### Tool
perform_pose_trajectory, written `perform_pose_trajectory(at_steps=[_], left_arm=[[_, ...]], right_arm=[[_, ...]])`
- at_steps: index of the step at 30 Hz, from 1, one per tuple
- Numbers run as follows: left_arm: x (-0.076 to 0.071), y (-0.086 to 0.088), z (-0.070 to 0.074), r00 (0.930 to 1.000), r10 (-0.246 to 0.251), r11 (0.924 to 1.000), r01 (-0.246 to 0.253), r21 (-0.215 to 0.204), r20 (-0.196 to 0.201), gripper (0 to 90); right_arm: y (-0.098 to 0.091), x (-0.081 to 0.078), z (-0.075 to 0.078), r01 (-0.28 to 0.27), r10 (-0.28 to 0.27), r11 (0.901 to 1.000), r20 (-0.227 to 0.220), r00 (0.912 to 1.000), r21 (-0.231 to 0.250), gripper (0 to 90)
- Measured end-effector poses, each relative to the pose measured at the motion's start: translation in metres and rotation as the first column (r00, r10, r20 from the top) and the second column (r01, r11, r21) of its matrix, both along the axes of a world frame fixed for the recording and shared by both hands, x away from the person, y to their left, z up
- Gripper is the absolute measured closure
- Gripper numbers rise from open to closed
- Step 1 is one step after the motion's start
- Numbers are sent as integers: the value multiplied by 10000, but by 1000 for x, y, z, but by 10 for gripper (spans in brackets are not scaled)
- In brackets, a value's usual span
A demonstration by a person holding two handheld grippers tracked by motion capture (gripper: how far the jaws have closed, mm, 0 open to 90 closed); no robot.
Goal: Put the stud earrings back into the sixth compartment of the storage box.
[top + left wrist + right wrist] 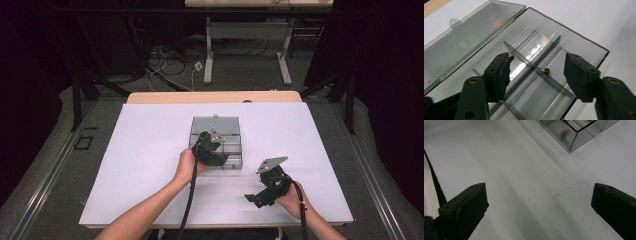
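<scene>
Setting: white table surface [150, 165] with a clear compartment box [216, 131] near its middle; the person's forearms come in from the near edge.

Box: transparent plastic, hinged lid [471, 37] thrown fully back and lying flat on the far side. Thin dividers [534, 66] cut the tray into several cells.

Small item: one tiny red bead [547, 71] lies on the tray floor, right against a divider where two walls cross (too small to say what it is beyond round and red). It touches neither jaw.

Left gripper [537, 72]: hangs over the open tray, tips pointed down into it. Jaws stand apart with the bead below and between them, nothing pinched. In the high view this gripper [212, 145] sits over the near half of the box.

Right gripper [539, 202]: jaws spread wide over bare white surface, nothing between them. A corner of the box [574, 135] shows at the top of its view, well apart from the tips. In the high view it [267, 187] rests low at the near right of the table, away from the box.

Progress, as judged: the lid is off the tray and the bead lies loose inside a cell, so one placement looks done. No other loose pieces can be seen on the table.

Left to do, as judged: probably lifting the left gripper clear and swinging the lid shut (uncertain).
</scene>
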State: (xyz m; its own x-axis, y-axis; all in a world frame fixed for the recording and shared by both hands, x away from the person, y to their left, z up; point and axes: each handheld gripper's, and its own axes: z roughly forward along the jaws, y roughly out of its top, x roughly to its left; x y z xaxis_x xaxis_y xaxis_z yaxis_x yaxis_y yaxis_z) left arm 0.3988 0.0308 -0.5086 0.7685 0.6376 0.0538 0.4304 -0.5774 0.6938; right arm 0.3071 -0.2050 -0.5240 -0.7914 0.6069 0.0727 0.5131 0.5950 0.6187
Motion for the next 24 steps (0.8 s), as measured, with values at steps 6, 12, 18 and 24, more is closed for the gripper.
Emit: perform_pose_trajectory(at_steps=[6, 12, 18, 24], left_arm=[[5, 13, 1, 9995, 223, 9995, -218, 217, -236, 238], [8, 19, 0, 9989, 419, 9983, -409, 423, -229, 157], [13, 23, -6, 9967, 659, 9963, -632, 577, -467, 68], [17, 25, -11, 9947, 878, 9934, -836, 785, -527, 0]], right_arm=[[0, 0, 0, -42, 42, 10000, 35, 10000, -37, 7], [-1, -1, 0, -15, 15, 10000, 48, 10000, -49, 7], [-1, -1, 0, -41, 41, 10000, 54, 10000, -41, 7], [-2, -1, 0, -72, 72, 10000, 125, 9999, -31, 7]])
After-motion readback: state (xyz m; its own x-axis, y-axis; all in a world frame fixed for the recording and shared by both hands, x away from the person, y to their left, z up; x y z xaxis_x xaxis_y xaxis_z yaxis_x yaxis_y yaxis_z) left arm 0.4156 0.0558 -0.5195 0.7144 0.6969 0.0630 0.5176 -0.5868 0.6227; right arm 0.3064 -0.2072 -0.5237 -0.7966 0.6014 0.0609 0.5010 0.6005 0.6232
